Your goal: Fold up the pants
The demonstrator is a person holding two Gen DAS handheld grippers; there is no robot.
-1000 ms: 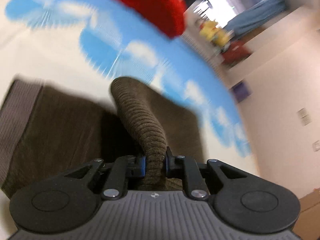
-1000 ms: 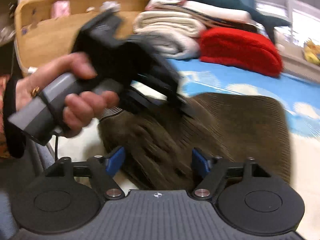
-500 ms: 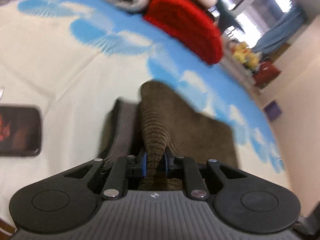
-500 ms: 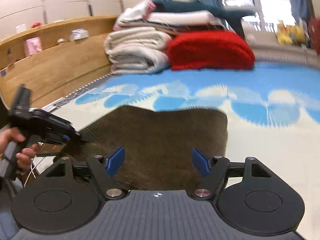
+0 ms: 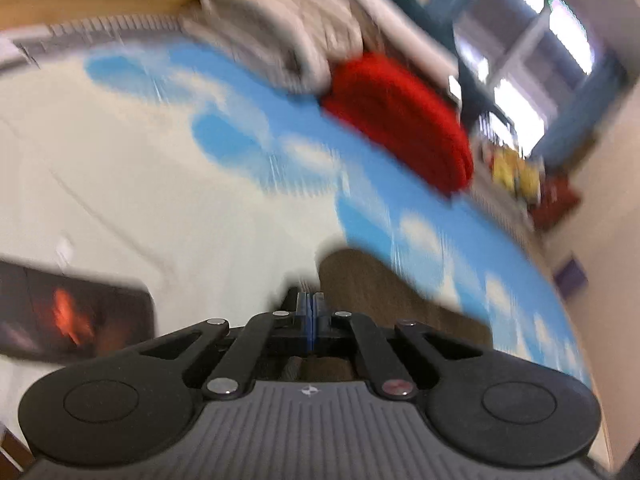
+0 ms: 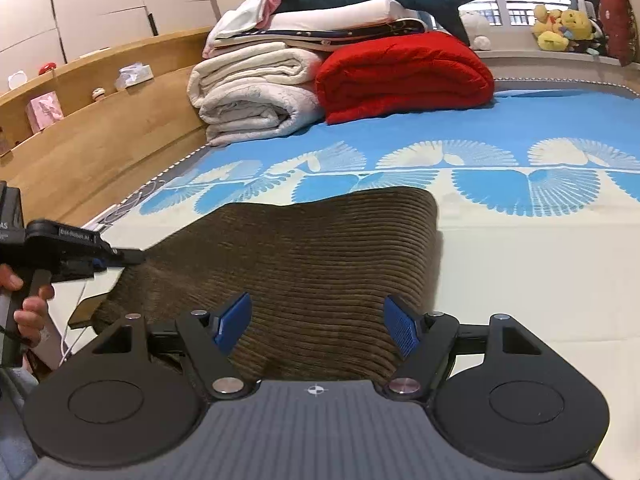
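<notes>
A: Brown corduroy pants (image 6: 320, 264) lie folded flat on the blue-and-cream patterned bed (image 6: 520, 248). Step?
B: Looks like between folds. Left tool (image 5: 309, 312) is pinched closed with nothing between its fingers, at the pants' left edge. Right tool (image 6: 316, 322) gapes wide over the near edge.
A: Next?
B: Probably regrip an edge, fold again.

Two low wrist views across the bed, sharing pants (image 6: 320, 248) and red quilt (image 5: 400, 120)

left view motion-blurred, phone (image 5: 72, 320) cut off
</notes>
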